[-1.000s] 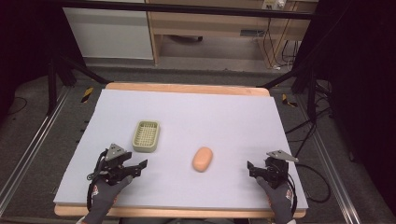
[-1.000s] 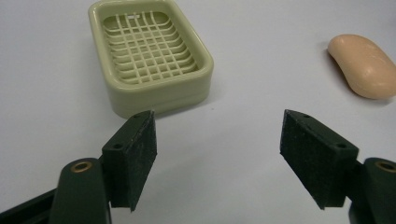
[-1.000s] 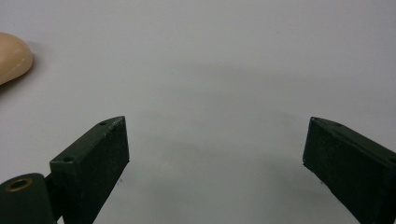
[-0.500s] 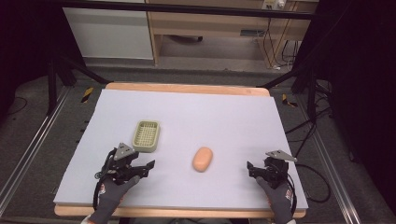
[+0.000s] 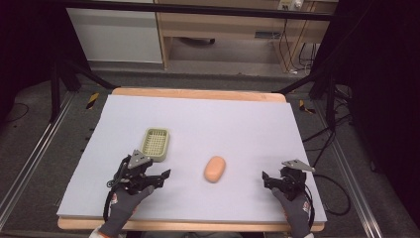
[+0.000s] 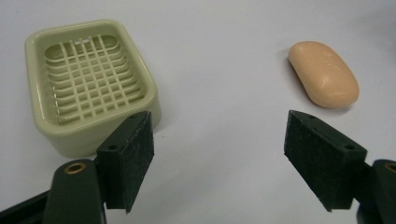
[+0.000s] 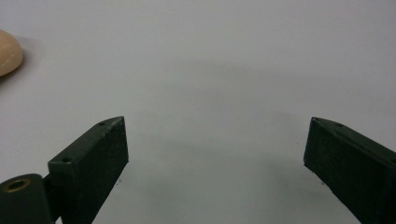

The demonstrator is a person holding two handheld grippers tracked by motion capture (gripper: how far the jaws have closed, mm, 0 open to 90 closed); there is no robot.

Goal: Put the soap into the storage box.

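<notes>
A pale green soap dish (image 5: pixel 156 144) with a grid bottom stands empty at the left-middle of the white table cover (image 5: pixel 237 114). A peach bar of soap (image 5: pixel 215 169) lies to its right, apart from it. My left gripper (image 5: pixel 162 177) sits just in front of the dish, open and holding nothing. In the left gripper view the dish (image 6: pixel 88 84) is ahead of the left jaw, the soap (image 6: pixel 323 73) beyond the right jaw, and bare cover lies at the left gripper (image 6: pixel 217 154). My right gripper (image 5: pixel 267 179) rests open near the front right. In its view, the right gripper (image 7: pixel 215 154) frames bare cover and the soap (image 7: pixel 7 52) peeks in at far left.
The wooden table edge (image 5: pixel 198 93) shows at the back, with cabinets (image 5: pixel 116 34) on the floor behind. Black frame legs (image 5: pixel 54 84) stand at both sides. Cables (image 5: pixel 337 188) lie on the floor to the right.
My left gripper has slid to the right and a little forward, closer to the dish and the soap. The right gripper, the soap and the dish have stayed put.
</notes>
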